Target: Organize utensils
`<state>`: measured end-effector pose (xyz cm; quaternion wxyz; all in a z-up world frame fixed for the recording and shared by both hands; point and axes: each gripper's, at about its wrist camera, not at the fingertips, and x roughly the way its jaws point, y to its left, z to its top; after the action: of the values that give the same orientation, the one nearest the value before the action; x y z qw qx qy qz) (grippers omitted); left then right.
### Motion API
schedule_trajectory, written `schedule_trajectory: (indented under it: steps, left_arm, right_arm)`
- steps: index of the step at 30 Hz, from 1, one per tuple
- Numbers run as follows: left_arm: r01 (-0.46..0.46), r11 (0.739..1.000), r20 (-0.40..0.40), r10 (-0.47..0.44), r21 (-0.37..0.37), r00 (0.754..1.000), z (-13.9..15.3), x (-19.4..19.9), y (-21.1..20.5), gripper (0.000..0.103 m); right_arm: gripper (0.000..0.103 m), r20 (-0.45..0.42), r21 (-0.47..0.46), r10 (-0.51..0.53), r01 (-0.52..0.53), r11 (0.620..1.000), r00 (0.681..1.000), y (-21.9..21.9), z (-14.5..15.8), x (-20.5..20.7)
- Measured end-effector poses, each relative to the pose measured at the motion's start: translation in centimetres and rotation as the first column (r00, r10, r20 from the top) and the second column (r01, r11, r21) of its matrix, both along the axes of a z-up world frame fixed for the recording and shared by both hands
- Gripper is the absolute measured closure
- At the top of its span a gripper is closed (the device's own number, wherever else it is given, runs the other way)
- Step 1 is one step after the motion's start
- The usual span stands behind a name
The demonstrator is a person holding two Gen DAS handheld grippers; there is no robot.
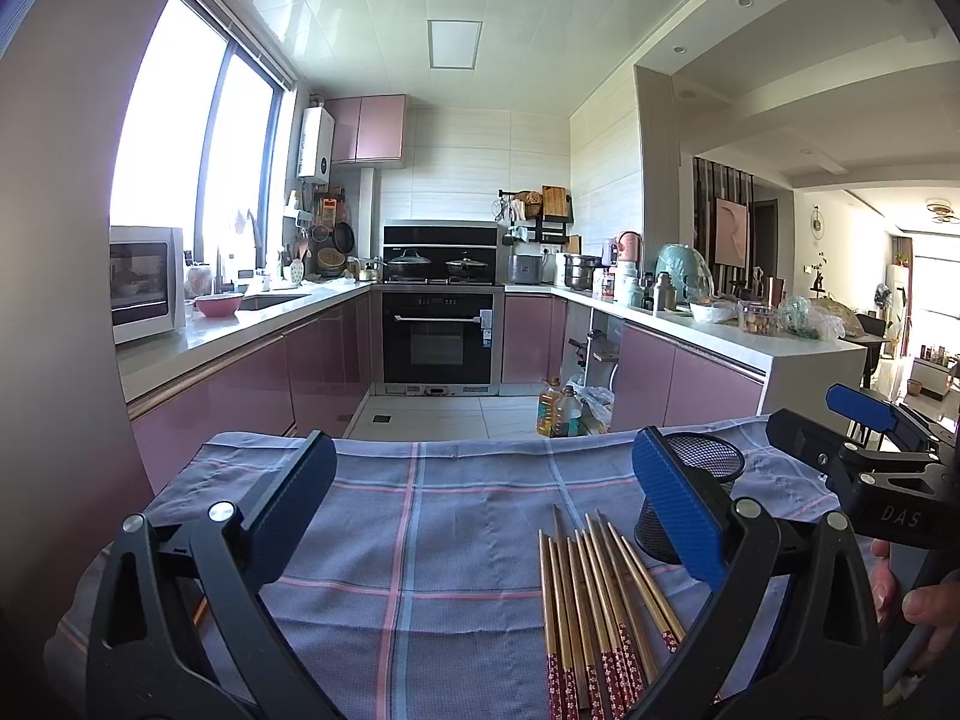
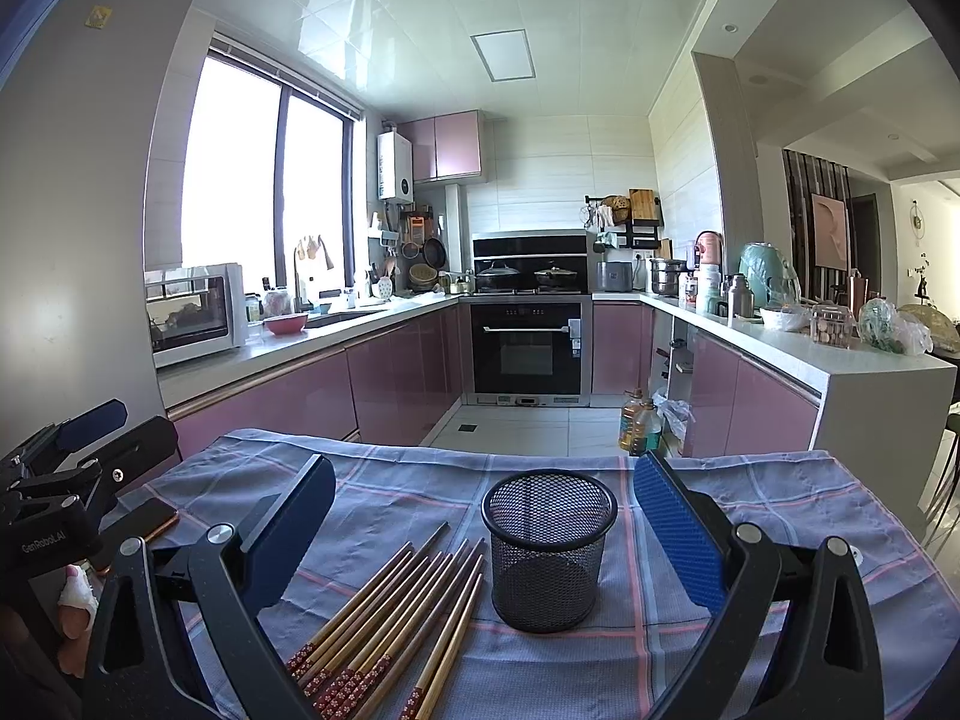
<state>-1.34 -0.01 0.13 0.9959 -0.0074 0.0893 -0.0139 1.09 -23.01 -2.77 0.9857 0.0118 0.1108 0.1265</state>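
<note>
Kitchen backdrop, right gripper (image 1: 864, 420) marked "DAS"

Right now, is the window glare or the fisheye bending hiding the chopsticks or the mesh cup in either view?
Left wrist view: window blown out white, straight lines bowed, chopsticks sharp, mesh cup half behind the right-hand finger. Right wrist view: same glare at the window, corners dark, chopsticks and mesh cup both sharp and evenly lit.

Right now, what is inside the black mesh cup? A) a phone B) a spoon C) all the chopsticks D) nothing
D: the right wrist view looks down into the mesh cup and shows only its bare bottom, while the chopsticks lie flat on the cloth beside it.
</note>
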Motion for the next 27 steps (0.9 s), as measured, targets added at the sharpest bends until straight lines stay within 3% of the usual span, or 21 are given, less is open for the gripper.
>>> schedule_trajectory:
  steps: [27]
  left_arm:
    - [0.003,1.0,-0.003,-0.003,-0.001,1.0,-0.07,-0.19,0.04,0.006]
  right_arm:
    - [0.007,-0.003,0.004,0.001,-0.001,1.0,1.0,-0.31,-0.05,0.07]
